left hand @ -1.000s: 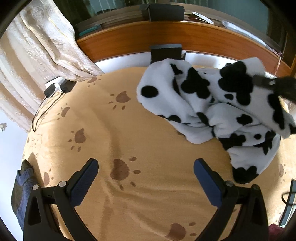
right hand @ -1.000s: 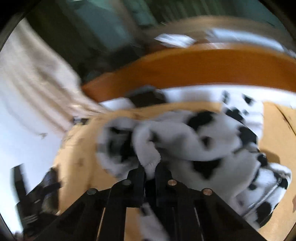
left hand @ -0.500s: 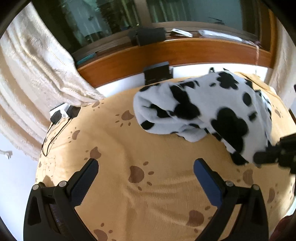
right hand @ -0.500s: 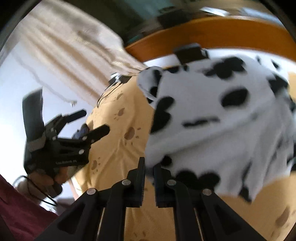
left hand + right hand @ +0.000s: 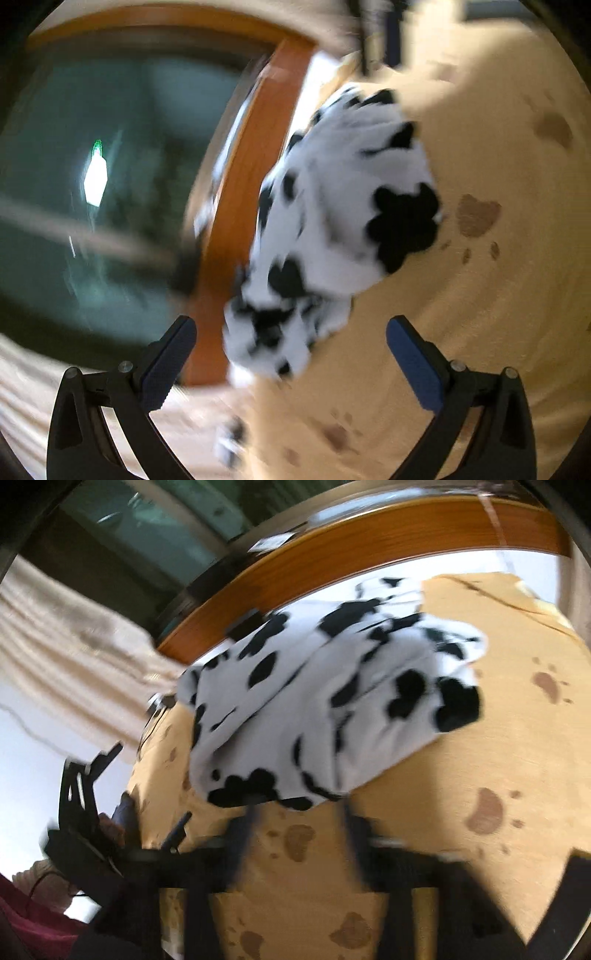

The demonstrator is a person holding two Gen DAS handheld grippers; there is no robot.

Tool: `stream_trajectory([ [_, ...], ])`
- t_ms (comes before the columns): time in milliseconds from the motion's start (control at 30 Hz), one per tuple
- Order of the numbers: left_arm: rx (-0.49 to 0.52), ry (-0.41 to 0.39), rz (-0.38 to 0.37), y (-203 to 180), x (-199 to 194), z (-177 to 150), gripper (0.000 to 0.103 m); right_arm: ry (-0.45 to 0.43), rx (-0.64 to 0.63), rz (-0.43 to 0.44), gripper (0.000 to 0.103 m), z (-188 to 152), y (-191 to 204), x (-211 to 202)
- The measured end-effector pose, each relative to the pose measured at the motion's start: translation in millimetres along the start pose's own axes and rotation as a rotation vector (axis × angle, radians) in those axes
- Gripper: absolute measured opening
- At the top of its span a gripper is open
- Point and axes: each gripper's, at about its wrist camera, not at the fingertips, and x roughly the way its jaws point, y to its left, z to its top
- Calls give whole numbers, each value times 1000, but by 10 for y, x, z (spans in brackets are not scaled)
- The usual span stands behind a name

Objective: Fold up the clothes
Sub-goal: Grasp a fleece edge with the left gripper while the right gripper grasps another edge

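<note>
— Two tongs, one garment: where is the spotted fleece (image 5: 325, 709) now?
— Heaped on the tan paw-print bed cover (image 5: 491, 760), up against the wooden headboard (image 5: 369, 542). A second ago it hung from the right tongs (image 5: 299, 812).
— And they have let go?
— Yes, their jaws were pinched on the cloth and are now opening, nothing between them.
— The left tongs (image 5: 291, 343)?
— Wide apart and empty, as before, but that view has rolled sideways, the fleece (image 5: 343, 206) just ahead.
</note>
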Motion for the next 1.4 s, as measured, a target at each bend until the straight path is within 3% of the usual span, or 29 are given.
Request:
stream_trajectory([
  [100,165,-112,9,-192,-10,34,103,-41,-6,-15,81,-2,-76,-97],
  [233,368,-216,156,-320,118,-11,103,-36,23,-27,81,-25,-96,-82],
  [400,636,-321,243,-499,337,-144,103,-23,100,-20,81,-91,-175,24],
  [567,855,-414,238,-670,442,-291,103,-43,117,-19,81,-129,-155,13],
  [667,906,-408,235,-735,524,-294,99,-62,118,-8,81,-141,-153,-23],
  [733,878,-363,229,-708,599,-218,86,-70,114,-3,81,-153,-132,-42],
  [800,820,-289,212,-620,691,-114,45,-73,99,-8,81,-162,-101,-49],
  [867,749,-213,166,-487,764,-24,23,-76,83,-17,81,-161,-80,-53],
  [967,609,-161,92,-218,757,51,21,-92,64,-35,81,-145,-78,-71],
  [1133,459,-165,231,191,738,94,21,-140,81,-78,81,-72,-163,-154],
  [1233,369,-117,286,483,813,79,21,-154,92,-99,81,-34,-233,-173],
  [1400,72,22,202,1223,954,46,21,-169,63,-178,81,-20,-302,-175],
])
